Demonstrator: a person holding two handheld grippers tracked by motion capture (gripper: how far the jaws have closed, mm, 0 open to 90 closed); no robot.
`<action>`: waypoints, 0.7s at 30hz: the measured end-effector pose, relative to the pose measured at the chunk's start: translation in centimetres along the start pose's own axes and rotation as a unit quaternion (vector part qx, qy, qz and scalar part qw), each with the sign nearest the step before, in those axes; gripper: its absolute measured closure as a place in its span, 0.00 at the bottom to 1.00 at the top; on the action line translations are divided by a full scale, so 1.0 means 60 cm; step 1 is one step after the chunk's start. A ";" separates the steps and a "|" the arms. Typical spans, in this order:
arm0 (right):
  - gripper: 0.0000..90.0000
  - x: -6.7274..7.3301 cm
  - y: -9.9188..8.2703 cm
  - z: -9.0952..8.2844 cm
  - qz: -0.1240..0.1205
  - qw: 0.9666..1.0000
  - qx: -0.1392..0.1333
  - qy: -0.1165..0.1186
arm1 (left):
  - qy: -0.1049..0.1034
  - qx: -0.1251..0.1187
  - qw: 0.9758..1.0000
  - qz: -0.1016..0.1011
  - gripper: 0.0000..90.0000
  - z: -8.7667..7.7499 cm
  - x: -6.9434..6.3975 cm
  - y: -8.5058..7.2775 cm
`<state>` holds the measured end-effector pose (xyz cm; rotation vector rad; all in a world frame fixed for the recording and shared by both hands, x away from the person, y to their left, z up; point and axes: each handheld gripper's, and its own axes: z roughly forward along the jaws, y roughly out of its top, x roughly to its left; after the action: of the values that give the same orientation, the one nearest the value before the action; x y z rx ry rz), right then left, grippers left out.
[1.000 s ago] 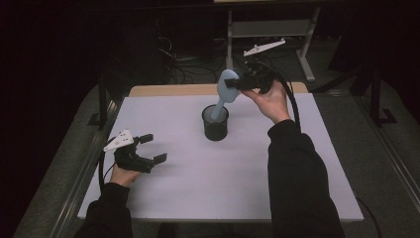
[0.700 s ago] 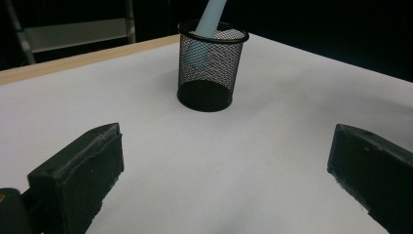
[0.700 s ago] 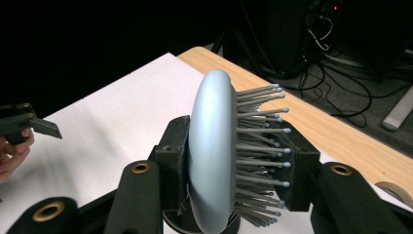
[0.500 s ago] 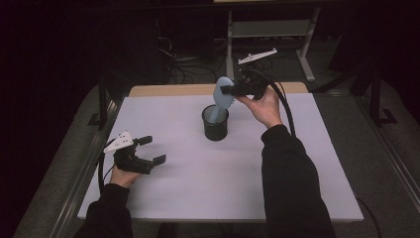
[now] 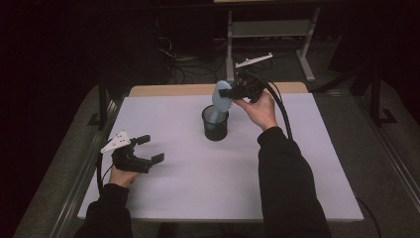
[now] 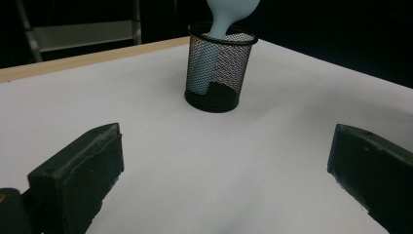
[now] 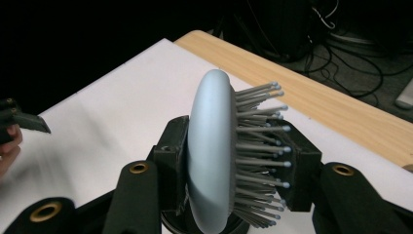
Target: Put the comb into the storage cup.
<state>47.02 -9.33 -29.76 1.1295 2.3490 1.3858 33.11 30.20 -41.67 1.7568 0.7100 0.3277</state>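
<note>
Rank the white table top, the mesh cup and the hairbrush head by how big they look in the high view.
1. White table top, by far the largest.
2. Mesh cup.
3. Hairbrush head. It looks close to the cup in size and is seen partly edge-on, so the order of these two is unsure.

Pale blue hairbrush (image 7: 209, 156), grey bristles; black mesh cup (image 5: 215, 123)

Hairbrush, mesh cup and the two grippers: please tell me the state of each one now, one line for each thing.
Hairbrush: light blue, handle down inside the cup, head above the rim, clamped at the head.
Mesh cup: black, upright on the white table, holding the brush handle.
Right gripper: shut on the hairbrush head, one jaw on its back, the other on the bristles.
Left gripper: open, empty, low over the table, apart from the cup.
</note>
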 end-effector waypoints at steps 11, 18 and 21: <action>0.56 -0.020 -0.026 -0.014 0.047 0.999 -0.022 0.002 | 0.008 -0.008 1.000 -0.002 0.00 -0.003 0.001 -0.001; 0.53 -0.030 -0.049 -0.027 0.062 0.998 -0.033 0.003 | 0.010 -0.006 1.000 -0.003 0.00 -0.002 0.000 -0.001; 0.52 -0.036 -0.060 -0.030 0.071 0.997 -0.037 0.009 | 0.010 -0.005 1.000 -0.003 0.00 -0.002 0.000 -0.001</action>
<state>45.74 -12.99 -32.12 1.2903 2.2472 1.5207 33.03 30.31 -41.69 1.7432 0.7261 0.3456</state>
